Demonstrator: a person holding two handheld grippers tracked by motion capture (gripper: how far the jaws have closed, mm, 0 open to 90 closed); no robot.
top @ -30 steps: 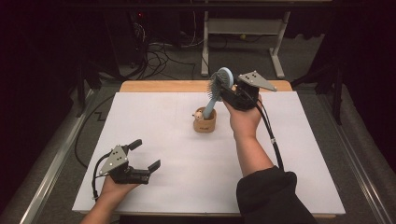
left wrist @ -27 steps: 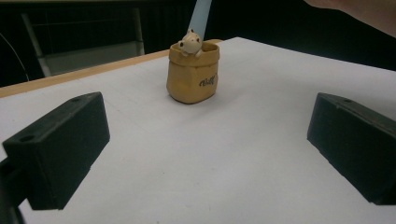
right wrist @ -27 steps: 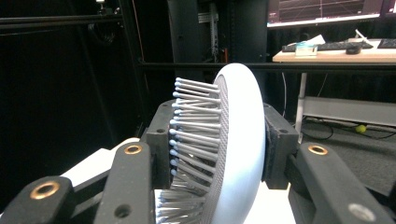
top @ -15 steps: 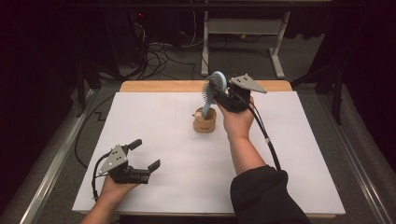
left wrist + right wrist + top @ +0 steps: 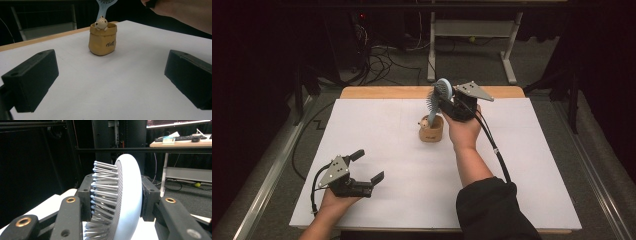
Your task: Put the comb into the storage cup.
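Although clear in the high view, hairbrush (image 5: 436,100) cut off at top edge in left gripper view, just the pale blue handle (image 5: 103,8) visible going down behind the little bear figure (image 5: 101,23). Lower end of handle hidden inside tan holder cup (image 5: 431,130); cannot tell whether it touches the bottom. Print on cup front too small to read. In right gripper view brush head (image 5: 120,200) cut off at bottom, handle and cup out of frame.

Right hand (image 5: 464,131) reached forward over desk (image 5: 522,150), forearm angled up from dark sleeve (image 5: 492,210), right gripper (image 5: 445,103) raised above the cup and pointing left. Left hand (image 5: 329,202) resting low at near left corner of desk, left gripper (image 5: 366,165) aimed toward the cup.

Right gripper pinching brush head, one jaw against bristle side, other on smooth back. Brush roughly upright, slightly tilted, bristles facing left, handle dropping into the cup just below and left of gripper. Left gripper spread wide, nothing between jaws, well apart from cup. Cup standing near desk middle, toward far edge.
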